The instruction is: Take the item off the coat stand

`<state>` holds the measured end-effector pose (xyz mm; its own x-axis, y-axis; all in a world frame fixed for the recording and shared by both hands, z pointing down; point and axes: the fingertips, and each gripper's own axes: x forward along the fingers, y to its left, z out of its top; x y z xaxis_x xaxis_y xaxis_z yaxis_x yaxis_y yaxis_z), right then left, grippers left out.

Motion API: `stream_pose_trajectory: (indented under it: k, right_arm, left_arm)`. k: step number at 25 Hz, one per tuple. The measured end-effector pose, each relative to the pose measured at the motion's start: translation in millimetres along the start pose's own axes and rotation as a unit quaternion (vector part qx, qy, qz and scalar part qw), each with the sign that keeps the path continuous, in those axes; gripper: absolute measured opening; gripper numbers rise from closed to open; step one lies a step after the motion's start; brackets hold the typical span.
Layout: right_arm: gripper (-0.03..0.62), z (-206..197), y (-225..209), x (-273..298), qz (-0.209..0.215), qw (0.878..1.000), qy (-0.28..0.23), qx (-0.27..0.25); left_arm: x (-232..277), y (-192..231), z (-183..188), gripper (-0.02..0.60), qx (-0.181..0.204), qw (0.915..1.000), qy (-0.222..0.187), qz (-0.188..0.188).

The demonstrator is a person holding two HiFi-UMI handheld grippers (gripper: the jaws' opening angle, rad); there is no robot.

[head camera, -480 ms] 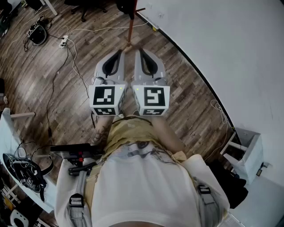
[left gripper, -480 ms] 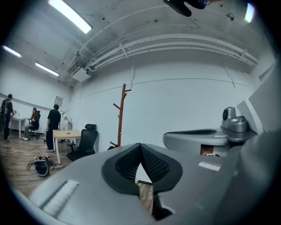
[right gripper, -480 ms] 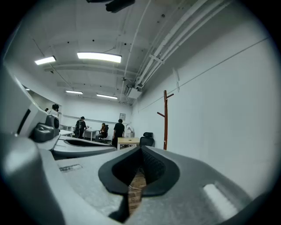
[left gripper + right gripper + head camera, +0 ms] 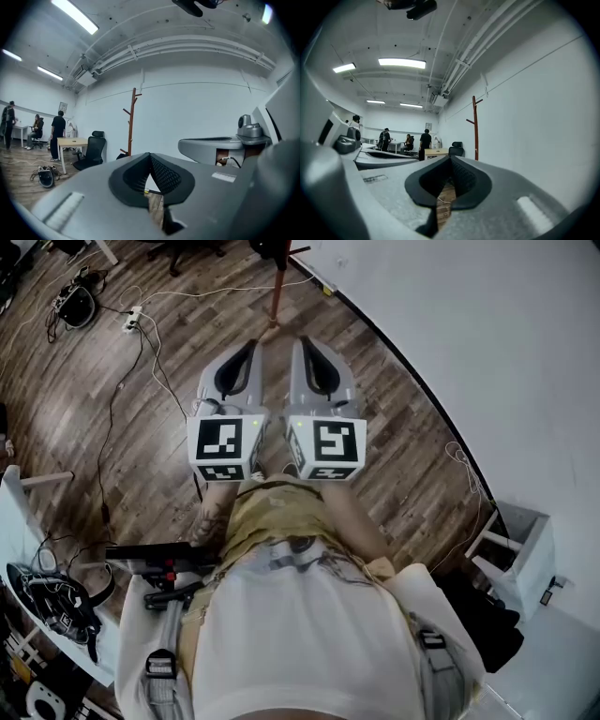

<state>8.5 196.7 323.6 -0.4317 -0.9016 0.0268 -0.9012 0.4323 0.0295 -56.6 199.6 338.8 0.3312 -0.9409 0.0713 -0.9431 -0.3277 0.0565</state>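
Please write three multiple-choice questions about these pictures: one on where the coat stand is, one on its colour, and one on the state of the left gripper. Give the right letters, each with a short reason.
1. Where is the coat stand?
A. on a desk
B. upright on the floor, beside the white wall
C. lying flat on the floor

2. What colour is the coat stand?
A. white
B. green
C. reddish-brown

3. How do the jaws of the left gripper stand?
A. shut, with nothing between them
B. shut on a coat
C. wide apart

Right letters:
1 B: its pole rises straight up close to the wall.
2 C: pole and pegs look reddish-brown in both gripper views.
3 A: in the left gripper view the pads meet at the tips and nothing sits between them.
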Motion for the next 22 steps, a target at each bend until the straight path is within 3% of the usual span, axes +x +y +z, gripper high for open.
stream_pose_trajectory:
  k: [13, 22]
  right_arm:
    - [-0.003, -30, 16, 12, -0.001, 0.999, 0.032, 0.006]
    - [-0.003, -38, -11, 74, 0.028, 0.999, 0.020, 0.027]
  left_arm:
    - [-11, 44, -31, 0.002, -0.047, 0.9980, 0.032, 0.027]
    - [44, 66, -34, 0.002, -0.039, 0.9974, 0.031, 0.052]
